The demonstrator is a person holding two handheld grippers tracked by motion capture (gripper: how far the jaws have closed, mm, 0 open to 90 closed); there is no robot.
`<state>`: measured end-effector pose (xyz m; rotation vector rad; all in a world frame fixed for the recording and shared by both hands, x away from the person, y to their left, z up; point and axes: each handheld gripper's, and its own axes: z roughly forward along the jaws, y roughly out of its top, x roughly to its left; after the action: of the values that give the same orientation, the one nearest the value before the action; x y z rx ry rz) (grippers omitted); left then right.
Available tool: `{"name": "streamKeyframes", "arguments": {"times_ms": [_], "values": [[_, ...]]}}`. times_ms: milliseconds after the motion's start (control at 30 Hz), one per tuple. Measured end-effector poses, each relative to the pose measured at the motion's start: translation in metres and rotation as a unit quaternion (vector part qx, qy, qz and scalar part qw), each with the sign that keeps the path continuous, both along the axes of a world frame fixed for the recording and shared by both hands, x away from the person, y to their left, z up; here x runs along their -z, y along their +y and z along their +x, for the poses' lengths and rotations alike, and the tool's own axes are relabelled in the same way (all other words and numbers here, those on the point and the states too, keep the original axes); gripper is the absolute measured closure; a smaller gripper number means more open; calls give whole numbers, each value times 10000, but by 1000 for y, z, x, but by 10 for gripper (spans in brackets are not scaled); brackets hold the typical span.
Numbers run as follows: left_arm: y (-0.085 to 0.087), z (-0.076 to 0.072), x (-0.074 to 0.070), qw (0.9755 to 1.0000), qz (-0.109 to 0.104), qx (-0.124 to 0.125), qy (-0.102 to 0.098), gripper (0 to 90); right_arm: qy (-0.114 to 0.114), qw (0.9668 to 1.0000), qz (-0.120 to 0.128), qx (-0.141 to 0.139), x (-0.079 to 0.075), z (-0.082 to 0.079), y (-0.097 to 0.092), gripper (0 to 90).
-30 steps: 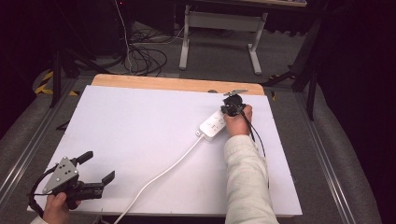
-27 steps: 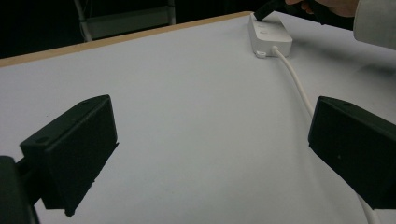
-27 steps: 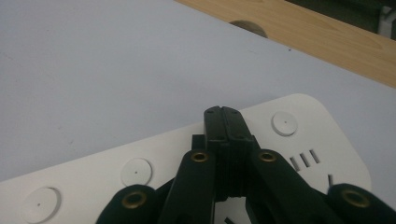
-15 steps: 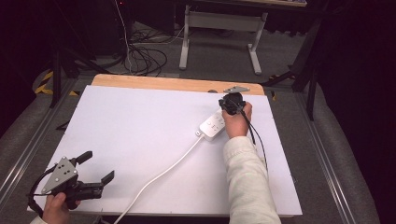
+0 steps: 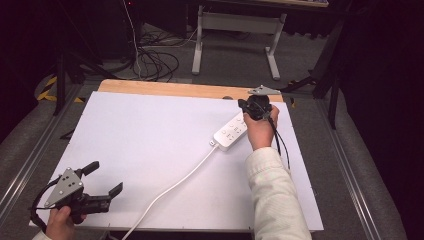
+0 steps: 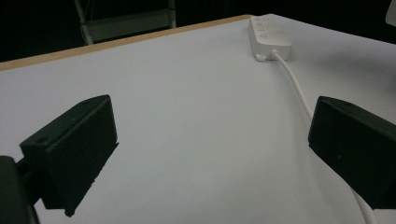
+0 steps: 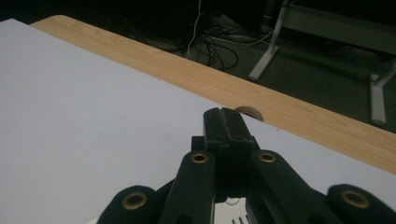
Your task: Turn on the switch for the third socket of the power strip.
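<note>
On desk's white sheet [image 5: 150, 150], near far right corner: power strip [image 5: 231, 132], flat, long axis diagonal, cord end toward near-left, cord [image 5: 172, 187] trailing to near edge. Right tongs [image 5: 256, 106] above strip's far end, shut, empty. Advise pressing straight down, no sideways shove. Left tongs [image 5: 102, 180] well apart, wide open, empty.

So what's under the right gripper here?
The far end of the white power strip lies on the white board below the shut right gripper; the hand covers that end.

High view looks down; gripper views skim the shared table [image 5: 150, 150]
</note>
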<state>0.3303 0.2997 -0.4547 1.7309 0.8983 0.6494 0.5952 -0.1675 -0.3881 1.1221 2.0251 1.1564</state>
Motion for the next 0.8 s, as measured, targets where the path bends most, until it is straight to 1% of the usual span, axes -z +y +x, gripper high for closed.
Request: {"name": "streamKeyframes", "arguments": {"times_ms": [233,333,400,433,467,533,700,800], "values": [[-1,0,0,10000,-17,0,-1,17,-81,9999,-41,-131,-10,-9,-1,900],[0,0,0,10000,11,0,-5,17,-116,9998,-8,-183,-14,-13,-1,900],[0,0,0,10000,-7,-6,-11,17,-109,9997,-11,-212,-17,-16,-2,809],[0,0,0,10000,-1,-6,-6,17,-109,9996,-14,-246,-18,-18,-2,785],[0,0,0,10000,-1,-3,-7,17,-154,9995,-32,-271,-20,-20,-2,758],[0,0,-1,10000,-1,-5,-4,17,-214,9993,10,-316,-25,-26,-2,669],[1,-1,-1,10000,-6,-31,-4,17,-364,9983,47,-456,-35,-44,0,505],[0,-1,-1,10000,-28,-19,-48,16,-395,9976,166,-544,-41,-56,0,416]]}}
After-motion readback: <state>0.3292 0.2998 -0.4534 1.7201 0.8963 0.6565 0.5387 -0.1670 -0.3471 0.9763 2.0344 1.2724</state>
